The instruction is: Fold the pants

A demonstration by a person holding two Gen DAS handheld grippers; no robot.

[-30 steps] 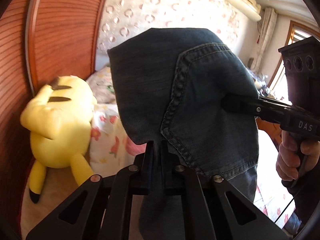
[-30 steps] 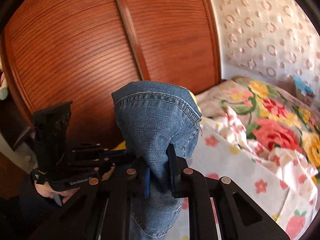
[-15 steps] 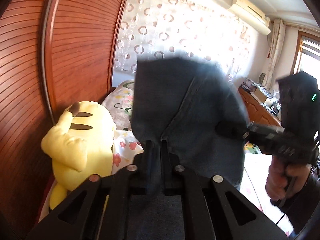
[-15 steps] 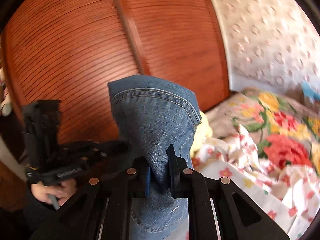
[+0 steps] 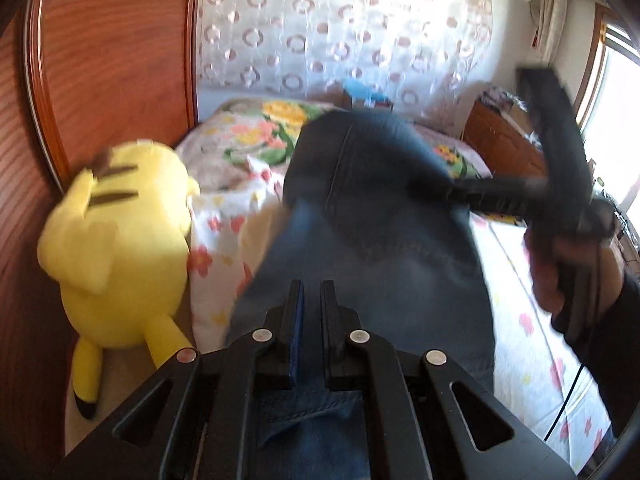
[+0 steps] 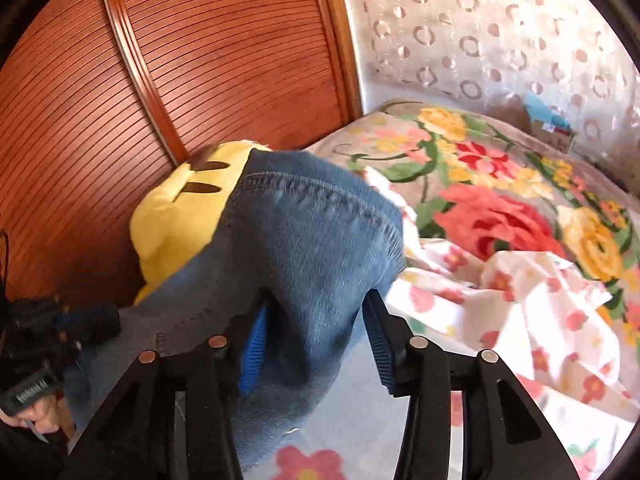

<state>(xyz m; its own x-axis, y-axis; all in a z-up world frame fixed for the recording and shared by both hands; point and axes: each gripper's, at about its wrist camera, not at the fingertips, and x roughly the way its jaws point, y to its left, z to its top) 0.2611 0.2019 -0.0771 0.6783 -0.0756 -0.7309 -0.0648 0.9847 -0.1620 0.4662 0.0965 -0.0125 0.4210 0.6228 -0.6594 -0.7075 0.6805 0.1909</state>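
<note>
Blue denim jeans hang low over the bed, bunched and blurred by motion. In the left wrist view my left gripper has its jaws nearly together, and denim runs under and ahead of them, so it looks pinched on the waist edge. My right gripper has its jaws opening; the seamed fold of the jeans sits loosely between the blue pads. From the left wrist view the right gripper reaches in from the right, held by a hand.
A yellow plush toy leans against the ribbed wooden wardrobe door at the left. A floral blanket and a crumpled flowered sheet cover the bed. A patterned curtain hangs behind, and a wooden cabinet stands at the far right.
Both grippers have come down toward the bed with the jeans. The right jaws, shut on the denim before, now stand apart. The left jaws stay together.
</note>
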